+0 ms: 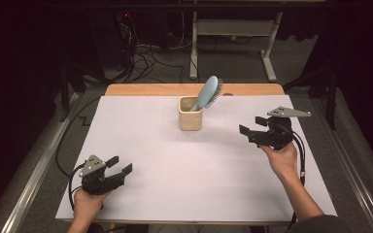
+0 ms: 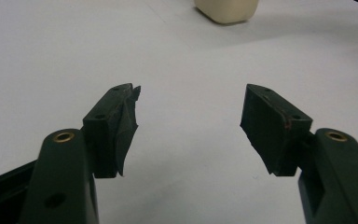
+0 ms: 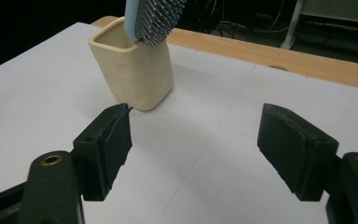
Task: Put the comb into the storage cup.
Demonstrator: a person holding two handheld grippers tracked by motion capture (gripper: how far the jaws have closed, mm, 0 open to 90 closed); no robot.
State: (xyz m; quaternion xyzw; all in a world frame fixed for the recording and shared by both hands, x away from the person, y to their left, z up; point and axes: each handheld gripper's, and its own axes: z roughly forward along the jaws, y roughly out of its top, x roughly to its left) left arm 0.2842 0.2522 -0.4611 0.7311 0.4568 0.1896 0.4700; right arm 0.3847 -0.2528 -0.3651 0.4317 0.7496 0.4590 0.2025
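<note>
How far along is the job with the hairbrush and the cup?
Looks done: the blue hairbrush stands handle-down in the cream cup, leaning over its rim. In hand: nothing; the right tool is open beside the cup, the left tool open near the table's front edge. Left: possibly only drawing the hands away, unless the brush is about to be lifted out.

dark room, grey floor [image 1: 233,60], tangled cables [image 1: 145,58]

The left gripper [image 1: 119,165] sits low at the near left, held from behind by the left hand [image 1: 88,201], its jaws spread wide with nothing between them. The right gripper [image 1: 252,125] is raised at the right in the right hand [image 1: 282,160], pointing leftward, jaws likewise gaping and empty.
</note>
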